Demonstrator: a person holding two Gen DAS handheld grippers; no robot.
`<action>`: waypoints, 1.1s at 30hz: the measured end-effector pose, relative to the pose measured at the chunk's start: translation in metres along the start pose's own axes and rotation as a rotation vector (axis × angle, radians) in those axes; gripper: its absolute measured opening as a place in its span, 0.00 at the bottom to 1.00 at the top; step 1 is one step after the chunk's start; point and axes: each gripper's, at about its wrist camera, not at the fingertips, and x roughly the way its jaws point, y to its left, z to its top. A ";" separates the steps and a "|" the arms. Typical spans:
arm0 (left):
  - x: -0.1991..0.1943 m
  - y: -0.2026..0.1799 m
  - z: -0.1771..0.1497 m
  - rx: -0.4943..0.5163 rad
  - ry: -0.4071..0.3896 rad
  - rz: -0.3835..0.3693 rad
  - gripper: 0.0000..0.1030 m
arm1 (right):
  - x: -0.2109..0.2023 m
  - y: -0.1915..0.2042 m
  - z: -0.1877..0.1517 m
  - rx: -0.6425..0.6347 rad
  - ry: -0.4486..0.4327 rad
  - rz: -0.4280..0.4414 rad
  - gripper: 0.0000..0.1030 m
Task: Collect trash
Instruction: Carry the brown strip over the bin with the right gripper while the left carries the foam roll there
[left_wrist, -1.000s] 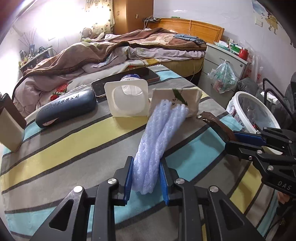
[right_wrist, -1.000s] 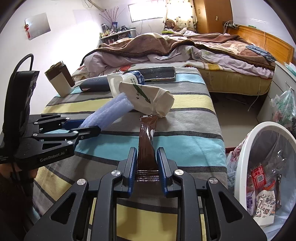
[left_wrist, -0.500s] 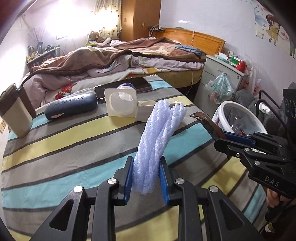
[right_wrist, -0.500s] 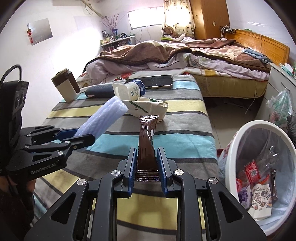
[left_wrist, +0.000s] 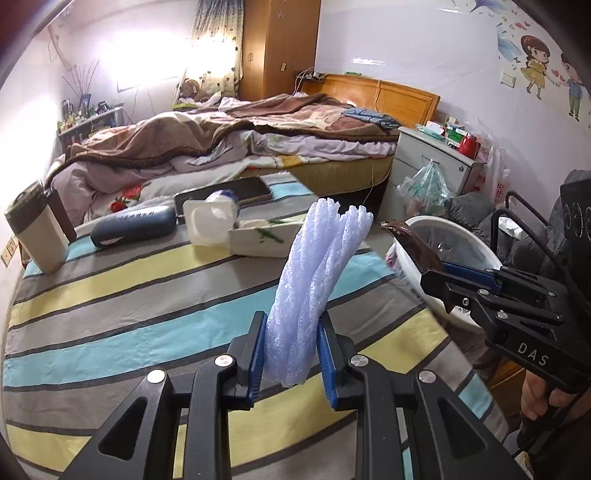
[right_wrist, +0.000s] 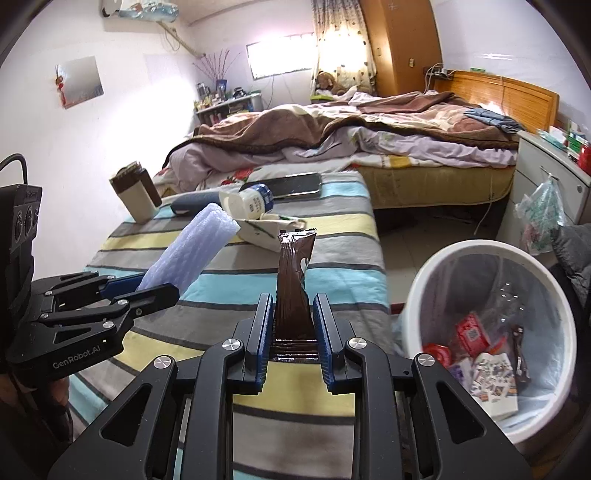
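Observation:
My left gripper (left_wrist: 291, 350) is shut on a pale blue foam net sleeve (left_wrist: 317, 273) and holds it upright above the striped table (left_wrist: 110, 295). It also shows in the right wrist view (right_wrist: 192, 251). My right gripper (right_wrist: 293, 332) is shut on a brown wrapper (right_wrist: 293, 280), lifted above the table's right edge; the wrapper shows in the left wrist view (left_wrist: 413, 247) too. A white trash bin (right_wrist: 491, 332) with a clear liner and several scraps stands on the floor to the right, also seen in the left wrist view (left_wrist: 454, 240).
On the table's far part lie a white bottle (right_wrist: 251, 201), a white paper bag (right_wrist: 266, 230), a dark glasses case (left_wrist: 133, 225), a phone (right_wrist: 291, 184) and a beige-brown box (left_wrist: 37, 229). A bed (right_wrist: 369, 129) and a nightstand (left_wrist: 439, 158) stand behind.
Both grippers have risen and pulled back from the table with their items. The right gripper has swung toward the trash bin, which now fills more of its view.

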 end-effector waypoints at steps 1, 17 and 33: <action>-0.001 -0.005 0.001 0.004 -0.004 -0.003 0.26 | -0.003 -0.003 0.000 0.002 -0.004 -0.004 0.24; 0.025 -0.103 0.019 0.086 -0.001 -0.116 0.26 | -0.041 -0.070 -0.011 0.098 -0.056 -0.130 0.24; 0.078 -0.176 0.041 0.132 0.050 -0.216 0.26 | -0.045 -0.134 -0.024 0.198 -0.029 -0.252 0.24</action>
